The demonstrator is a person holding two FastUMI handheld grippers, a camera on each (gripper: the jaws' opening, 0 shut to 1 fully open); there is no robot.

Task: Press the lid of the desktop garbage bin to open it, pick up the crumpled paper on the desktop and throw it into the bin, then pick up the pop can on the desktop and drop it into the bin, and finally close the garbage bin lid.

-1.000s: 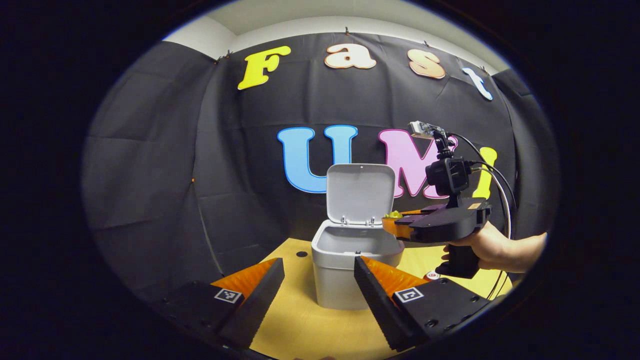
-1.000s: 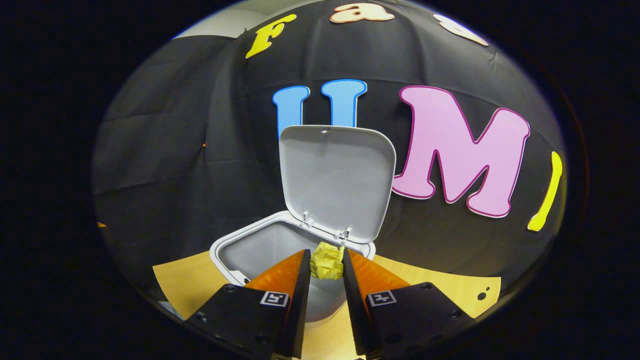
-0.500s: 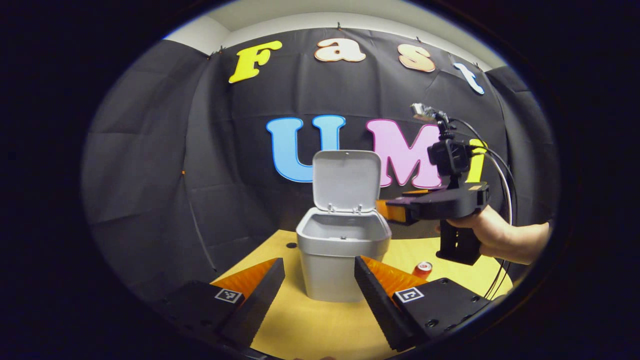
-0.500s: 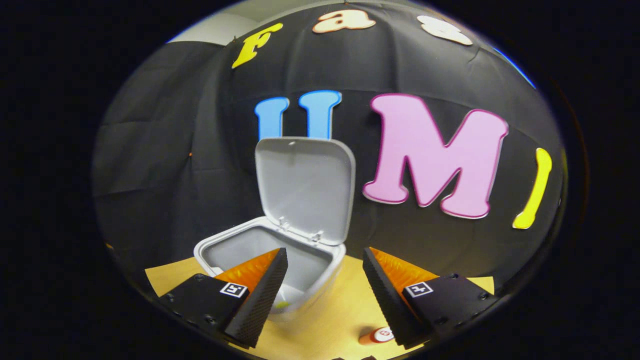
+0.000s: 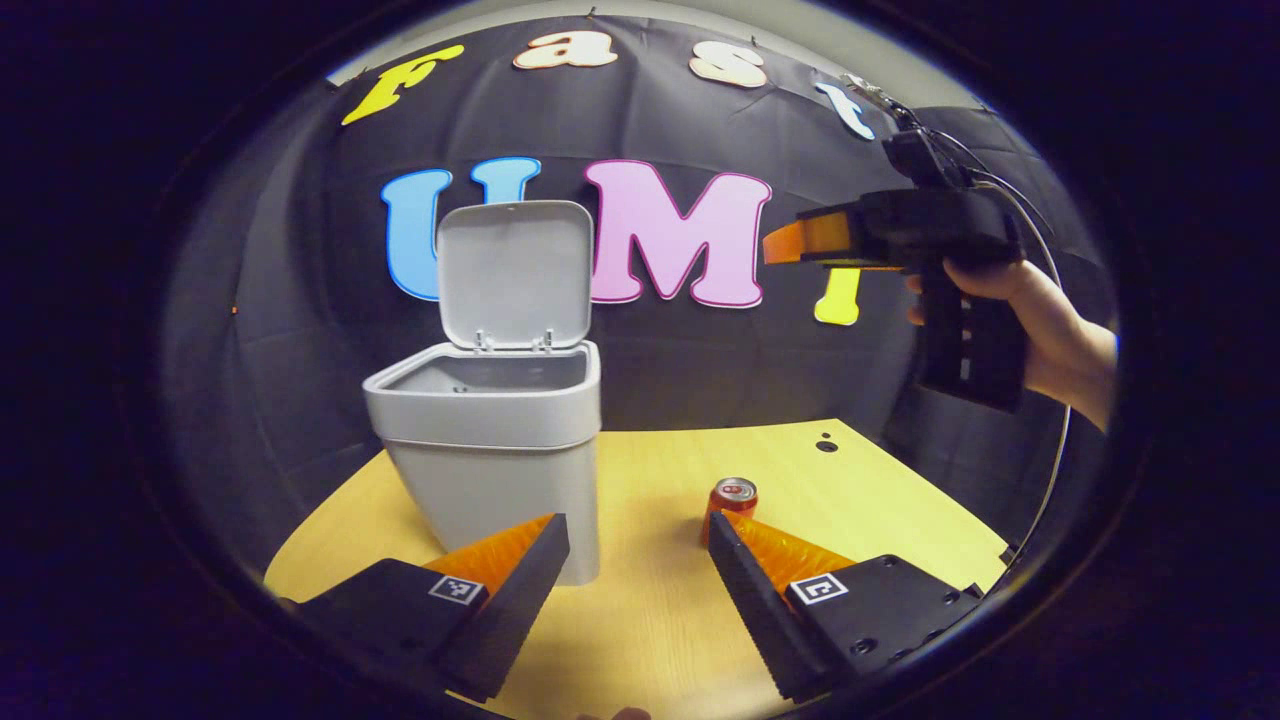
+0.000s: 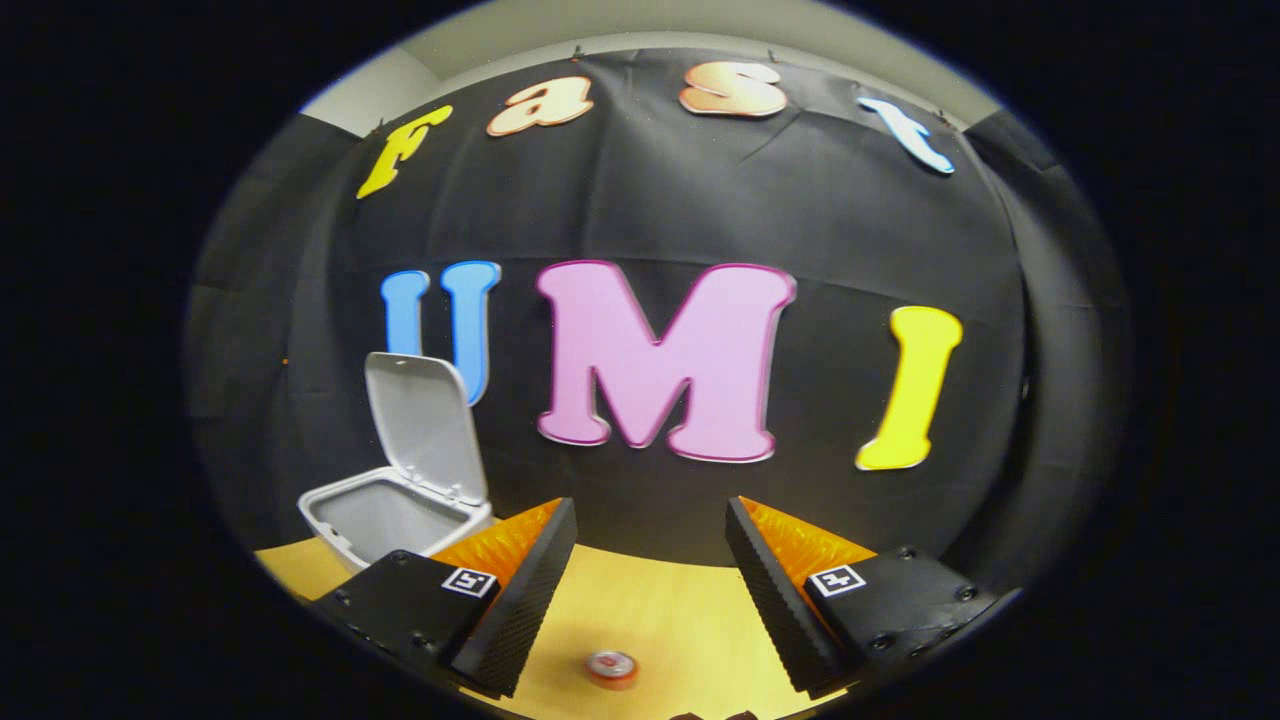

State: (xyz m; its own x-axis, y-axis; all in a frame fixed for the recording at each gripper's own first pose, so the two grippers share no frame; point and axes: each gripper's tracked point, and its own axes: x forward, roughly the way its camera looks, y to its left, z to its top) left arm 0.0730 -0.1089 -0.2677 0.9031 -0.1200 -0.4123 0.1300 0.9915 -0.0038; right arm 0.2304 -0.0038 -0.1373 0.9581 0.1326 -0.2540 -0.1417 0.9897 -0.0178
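The bin (image 5: 495,440) is a grey plastic box with rounded corners, tapering a little toward its base, with a thicker collar around the rim. It stands upright on the left part of a smooth, pale wooden table (image 5: 850,500). Its lid (image 5: 515,272), a flat rounded rectangle of the same matte plastic, stands open and upright on two small hinges at the back edge. From the left gripper view the inside shows as bare grey wall near the rim; what lies at the bottom cannot be seen. In the right gripper view the bin (image 6: 385,515) sits at the lower left with its lid (image 6: 425,425) raised, and the visible part of the inside looks bare.

The can (image 5: 731,503), a small metal cylinder with an orange-red side and a silvery top, stands upright on the table to the right of the bin, well apart from it. In the right gripper view the can (image 6: 611,668) shows from above, low between the two fingers.

The left gripper (image 5: 638,545) has its ridged, wedge-shaped fingers spread wide with nothing between them; the can stands just beyond its right fingertip. The right gripper (image 6: 650,525) also has its jaws apart and holds nothing. In the left gripper view a hand (image 5: 1040,320) holds the right gripper (image 5: 785,242) high above the table's right side.
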